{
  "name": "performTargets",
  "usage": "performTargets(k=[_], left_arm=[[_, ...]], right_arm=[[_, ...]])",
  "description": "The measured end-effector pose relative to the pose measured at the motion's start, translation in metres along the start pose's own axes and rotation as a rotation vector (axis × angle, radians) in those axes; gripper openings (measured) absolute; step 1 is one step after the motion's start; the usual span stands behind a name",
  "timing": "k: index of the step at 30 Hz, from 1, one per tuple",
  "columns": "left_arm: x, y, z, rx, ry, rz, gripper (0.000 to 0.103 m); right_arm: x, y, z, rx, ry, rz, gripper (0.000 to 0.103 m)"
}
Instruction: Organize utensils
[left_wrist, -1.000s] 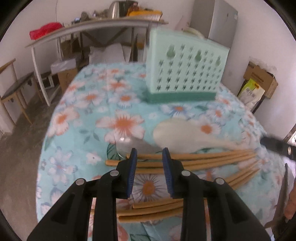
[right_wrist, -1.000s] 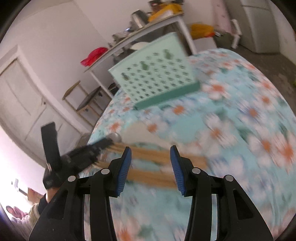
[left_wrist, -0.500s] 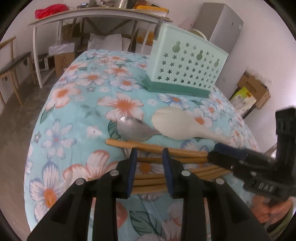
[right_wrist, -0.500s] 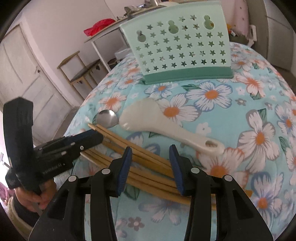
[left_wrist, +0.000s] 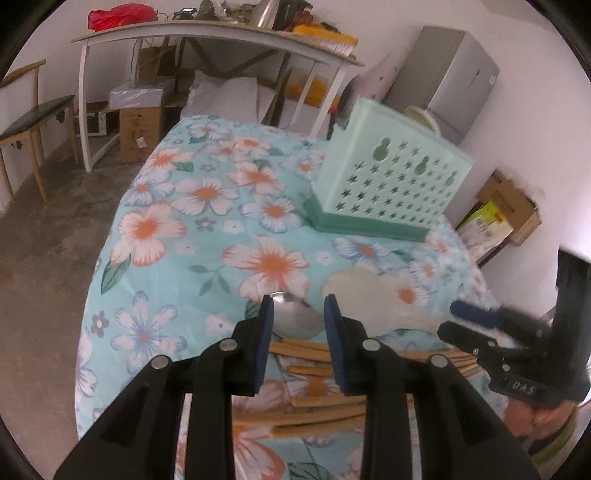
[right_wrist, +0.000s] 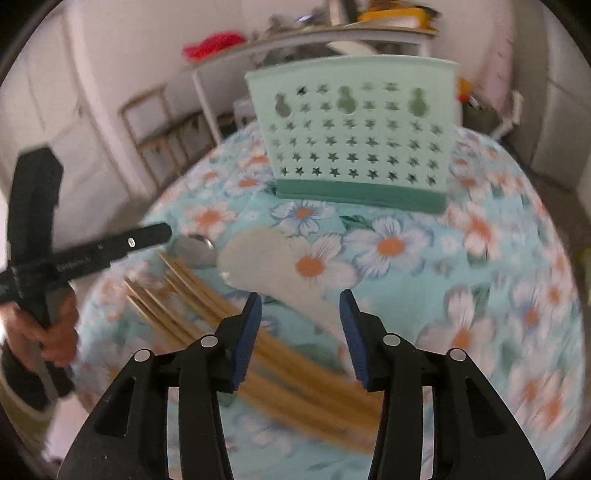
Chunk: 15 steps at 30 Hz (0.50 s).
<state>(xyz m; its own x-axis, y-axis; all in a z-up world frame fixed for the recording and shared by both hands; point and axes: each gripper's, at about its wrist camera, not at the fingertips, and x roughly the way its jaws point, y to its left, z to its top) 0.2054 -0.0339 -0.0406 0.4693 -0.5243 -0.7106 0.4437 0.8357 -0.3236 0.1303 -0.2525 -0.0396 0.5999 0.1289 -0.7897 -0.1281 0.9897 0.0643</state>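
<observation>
Floral cloth in turquoise, white and orange covers the bench (left_wrist: 155, 236) in front of you, with a white side table (left_wrist: 207, 29), a grey cabinet (left_wrist: 454, 77) and cardboard boxes (left_wrist: 509, 206) behind it.

Your mint-green utensil holder (left_wrist: 391, 184) with star cut-outs stands upright toward the far side of the bench, on its darker green base. Nearer to you the utensils lie flat on the cloth: a metal spoon (left_wrist: 295, 317), a cream rice paddle (right_wrist: 266, 258) just beside it, and a loose bundle of wooden chopsticks (right_wrist: 207, 306) spread across the near edge. The spoon's bowl and the paddle's blade are close together, on the holder's side of the chopsticks.

Your left claw (left_wrist: 298, 332) is held narrow, its blue pads apart with nothing pressed between them; through the gap you see the spoon's bowl and the chopstick ends below. Your right claw (right_wrist: 300, 325) stands somewhat wider and has just been opening; it hovers over the paddle's handle and the chopsticks, and nothing is clamped in it. Much of the right wrist view is blurred, so whether its pads touch the paddle cannot be told. Each claw shows at the edge of the other's view, gripped by your hand (right_wrist: 48, 328).
</observation>
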Motion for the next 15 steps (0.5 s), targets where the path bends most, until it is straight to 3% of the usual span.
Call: performTargets(k=[2,6,10,15], left_arm=[[0.004,-0.002,0.000,0.014,0.006,0.006,0.027],[0.010,-0.006,0.002,0.057,0.008,0.026,0.027],[0.015,-0.006,0.006,0.059,0.019,0.010,0.027],[0.016,-0.011,0.012,0.081,0.018,-0.016,0.027]], right_arm=[[0.012,0.003,0.005,-0.090,0.057,-0.036,0.045],[0.029,0.015,0.007,-0.214,0.132,-0.024,0.045],[0.037,0.021,0.005,-0.264,0.132,-0.059,0.048],[0.032,0.009,0.014,-0.190,0.072,-0.070,0.048]])
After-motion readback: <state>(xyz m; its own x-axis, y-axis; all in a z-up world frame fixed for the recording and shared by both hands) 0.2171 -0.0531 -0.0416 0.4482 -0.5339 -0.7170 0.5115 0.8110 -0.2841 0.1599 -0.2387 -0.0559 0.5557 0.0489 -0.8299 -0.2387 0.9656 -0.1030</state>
